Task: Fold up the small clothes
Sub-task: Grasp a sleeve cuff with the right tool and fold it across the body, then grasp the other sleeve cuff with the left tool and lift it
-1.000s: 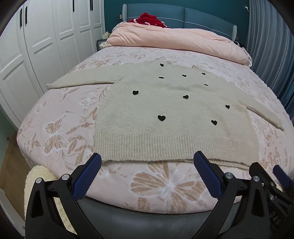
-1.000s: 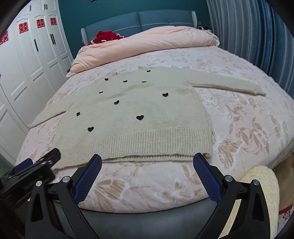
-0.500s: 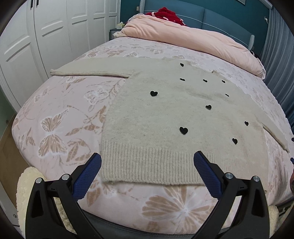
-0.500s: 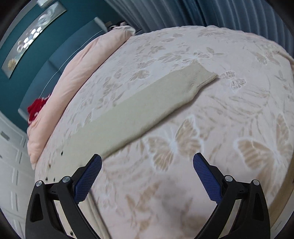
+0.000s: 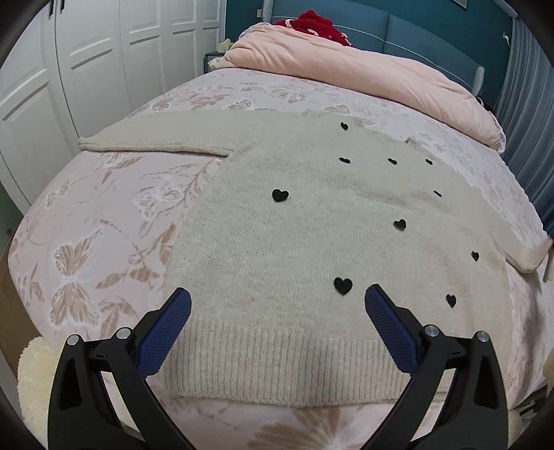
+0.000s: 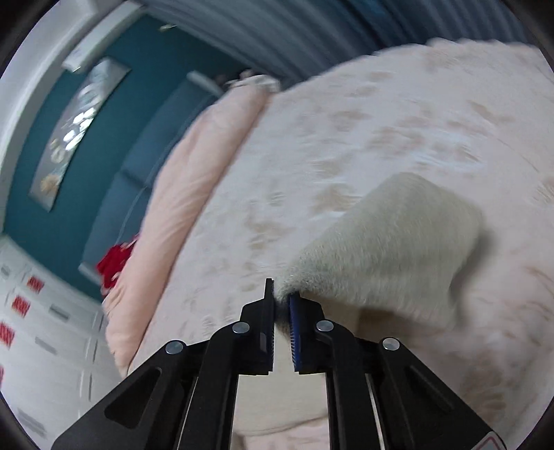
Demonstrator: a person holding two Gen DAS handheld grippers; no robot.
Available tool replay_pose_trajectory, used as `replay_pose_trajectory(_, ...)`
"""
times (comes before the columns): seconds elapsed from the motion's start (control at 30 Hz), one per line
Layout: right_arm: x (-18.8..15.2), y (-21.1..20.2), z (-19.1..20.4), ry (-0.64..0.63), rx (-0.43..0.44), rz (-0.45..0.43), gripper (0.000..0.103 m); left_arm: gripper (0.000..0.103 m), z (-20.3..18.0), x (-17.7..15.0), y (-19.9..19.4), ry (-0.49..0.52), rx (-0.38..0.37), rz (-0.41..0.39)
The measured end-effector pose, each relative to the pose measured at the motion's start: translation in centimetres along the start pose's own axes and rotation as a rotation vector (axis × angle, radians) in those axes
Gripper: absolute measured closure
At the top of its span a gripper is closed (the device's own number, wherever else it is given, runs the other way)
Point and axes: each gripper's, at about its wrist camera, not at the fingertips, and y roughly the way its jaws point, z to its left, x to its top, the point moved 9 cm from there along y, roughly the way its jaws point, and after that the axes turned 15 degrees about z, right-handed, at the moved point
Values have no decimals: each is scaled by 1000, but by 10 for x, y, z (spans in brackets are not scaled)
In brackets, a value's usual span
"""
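On floral bedspread (image 5: 104,221), fuzzy beige sweater (image 5: 294,242), left fingers (image 5: 173,318) spread, right fingers (image 6: 296,311) closing, pinching sleeve (image 6: 387,242).

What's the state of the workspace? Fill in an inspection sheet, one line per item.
Surface: bed with a pink butterfly-print cover; sweater spread flat on it.
Job's things: beige sweater with black hearts, front up; one sleeve stretched out sideways, the other sleeve lifted at its cuff end.
Clutter: pink duvet bunched at the headboard, red cloth on it.
Grippers: left claw open, over the sweater's hem; right claw closing, sleeve fabric pinched between its pads.
Cables: nothing seen.
Surroundings: white wardrobe doors, teal wall, blue curtain.
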Motion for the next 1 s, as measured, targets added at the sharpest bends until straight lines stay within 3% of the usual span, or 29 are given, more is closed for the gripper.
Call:
replay_pose_trajectory(0.07, -24, 9, 94, -197, 102, 47, 93, 5, 2, 5, 0, -18, -12, -12)
replay_pose_trajectory(0.17, -101, 32, 221, -470, 220, 158, 93, 5, 5, 10, -1, -40, -29, -22)
replay_pose_trajectory(0.23, -161, 57, 271, -580, 278, 262, 91, 5, 8, 14, -2, -61, -50, -26)
replay_pose_trajectory(0.33, -251, 115, 302, -707, 250, 414, 86, 5, 14, 25, -2, -92, -92, -21)
replay_pose_trajectory(0.4, -294, 150, 294, -726, 211, 510, 84, 5, 17, 37, -3, -115, -125, -31)
replay_pose_trajectory(0.47, -317, 159, 277, -723, 174, 541, 82, 5, 17, 55, -1, -137, -167, -37)
replay_pose_trajectory(0.5, -319, 157, 265, -705, 161, 538, 74, 5, 15, 67, 2, -151, -195, -35)
replay_pose_trajectory(0.57, -311, 148, 232, -627, 158, 522, 57, 5, 6, 94, 13, -169, -259, -14)
replay_pose_trajectory(0.6, -304, 140, 214, -585, 146, 503, 54, 5, 0, 109, 22, -181, -293, -4)
replay_pose_trajectory(0.73, -248, 119, 137, -409, 52, 443, 51, 5, -31, 163, 82, -228, -377, 81)
replay_pose_trajectory(0.9, -194, 121, 75, -179, 22, 409, 46, 9, -44, 194, 153, -396, -397, 194)
replay_pose_trajectory(0.93, -190, 127, 69, -155, 26, 409, 47, 25, -45, 195, 159, -423, -396, 207)
replay_pose_trajectory(0.97, -186, 133, 68, -139, 27, 411, 47, 51, -48, 196, 163, -432, -389, 221)
replay_pose_trajectory(1.0, -183, 140, 69, -132, 26, 412, 51, 63, -51, 199, 164, -418, -375, 223)
